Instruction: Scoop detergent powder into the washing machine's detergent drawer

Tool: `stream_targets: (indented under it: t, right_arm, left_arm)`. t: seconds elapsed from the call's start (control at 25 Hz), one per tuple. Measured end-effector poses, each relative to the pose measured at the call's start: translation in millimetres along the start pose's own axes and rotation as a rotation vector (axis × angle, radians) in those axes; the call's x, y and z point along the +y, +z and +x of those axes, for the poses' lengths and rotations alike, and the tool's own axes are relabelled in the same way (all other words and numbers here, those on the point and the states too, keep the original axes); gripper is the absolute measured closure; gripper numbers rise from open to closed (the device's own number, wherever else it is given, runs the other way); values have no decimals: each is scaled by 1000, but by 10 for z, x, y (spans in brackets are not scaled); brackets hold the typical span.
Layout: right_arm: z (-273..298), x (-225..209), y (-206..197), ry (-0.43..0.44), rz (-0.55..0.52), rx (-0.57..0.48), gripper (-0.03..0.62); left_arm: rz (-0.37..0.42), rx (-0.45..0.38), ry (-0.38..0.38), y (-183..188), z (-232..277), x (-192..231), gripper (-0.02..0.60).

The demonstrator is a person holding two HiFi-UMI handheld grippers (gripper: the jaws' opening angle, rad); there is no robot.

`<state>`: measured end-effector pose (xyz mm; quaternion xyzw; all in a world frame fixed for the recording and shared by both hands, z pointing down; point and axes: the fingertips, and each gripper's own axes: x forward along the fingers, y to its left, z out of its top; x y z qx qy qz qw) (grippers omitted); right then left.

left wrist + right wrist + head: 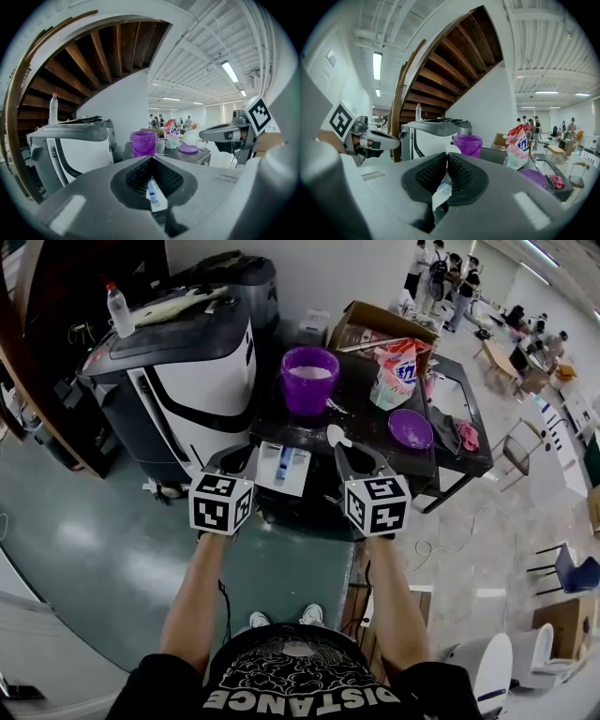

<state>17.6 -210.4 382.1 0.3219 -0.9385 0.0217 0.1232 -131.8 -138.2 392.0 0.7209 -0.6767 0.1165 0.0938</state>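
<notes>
The white detergent drawer with a blue insert stands pulled out from the front of the dark-topped washing machine. On that top stand a purple bucket with white powder in it, a detergent bag and a purple lid. My right gripper is shut on a white scoop, whose bowl pokes out past the tips just right of the drawer. My left gripper hovers at the drawer's left side, shut, nothing visible between its jaws. The drawer shows below its jaws.
A white and black machine with a plastic bottle on top stands left of the washer. A cardboard box sits behind it. A pink cloth lies at the right end. People and chairs are far right.
</notes>
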Motion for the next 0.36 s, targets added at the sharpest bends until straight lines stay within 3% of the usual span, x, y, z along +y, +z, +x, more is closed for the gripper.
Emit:
stream_targets:
  t: [0.36]
  right_arm:
    - [27, 1, -14, 3, 8, -3, 557]
  left_arm:
    - [-3, 3, -5, 0, 31, -22, 581]
